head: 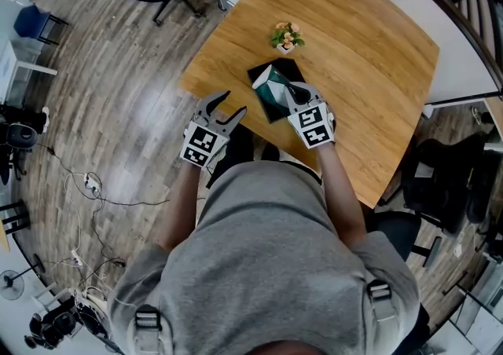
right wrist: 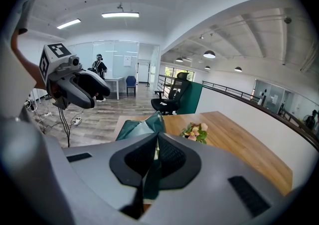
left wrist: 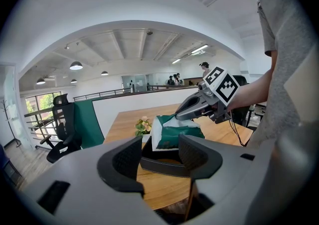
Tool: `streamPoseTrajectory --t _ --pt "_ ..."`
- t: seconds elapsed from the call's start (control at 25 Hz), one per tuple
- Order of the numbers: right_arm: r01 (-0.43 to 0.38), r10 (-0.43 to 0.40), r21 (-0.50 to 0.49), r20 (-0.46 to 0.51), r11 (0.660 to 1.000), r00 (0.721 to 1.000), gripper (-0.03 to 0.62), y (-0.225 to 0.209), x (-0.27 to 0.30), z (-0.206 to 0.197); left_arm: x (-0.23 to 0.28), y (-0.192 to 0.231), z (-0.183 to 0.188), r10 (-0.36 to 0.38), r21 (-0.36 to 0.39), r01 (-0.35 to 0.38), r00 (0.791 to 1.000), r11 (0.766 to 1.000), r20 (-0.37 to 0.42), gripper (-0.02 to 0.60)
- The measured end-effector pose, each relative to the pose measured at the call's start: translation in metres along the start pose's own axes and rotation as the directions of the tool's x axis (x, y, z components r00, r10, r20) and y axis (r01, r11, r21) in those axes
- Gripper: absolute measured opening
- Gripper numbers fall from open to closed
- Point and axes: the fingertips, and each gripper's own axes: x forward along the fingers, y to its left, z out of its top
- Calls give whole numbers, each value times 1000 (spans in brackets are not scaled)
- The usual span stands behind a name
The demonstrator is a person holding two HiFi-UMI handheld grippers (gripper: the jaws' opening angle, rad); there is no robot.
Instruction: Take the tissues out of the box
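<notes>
at a wooden table (head: 377, 55), my right gripper (head: 295, 93) is pressed together on the top fold of the green tissue pack (head: 271, 86), a strip of its wrap pinched between the pads (right wrist: 169, 157). my left gripper (head: 228, 106) hangs just off the table's near edge, jaws spread and holding nothing; through its gap i see the box (left wrist: 162, 165) beyond, not touched.

the job looks barely begun. the grip on the pack is made, but the pack is not yet out: it stands in the black box (head: 271, 115), its lower part behind the box wall in the left gripper view, its upper part above the rim. what is left, by my reckoning, is the lift clear of the box and setting the pack down on the table. the left gripper may need to steady the box if it rises with the pack.

the count: one box, one tissue pack, one small flower pot (head: 287, 35) just beyond the box, one table, two grippers. whether any loose tissue shows at the pack's opening i cannot tell.
</notes>
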Motion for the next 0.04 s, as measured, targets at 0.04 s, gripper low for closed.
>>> streamPoseTrajectory --t 0.04 --pt "0 0 -1 0 1000 1000 6 0 0 0 0 0 0 1 0 -1 1000 1000 0 245"
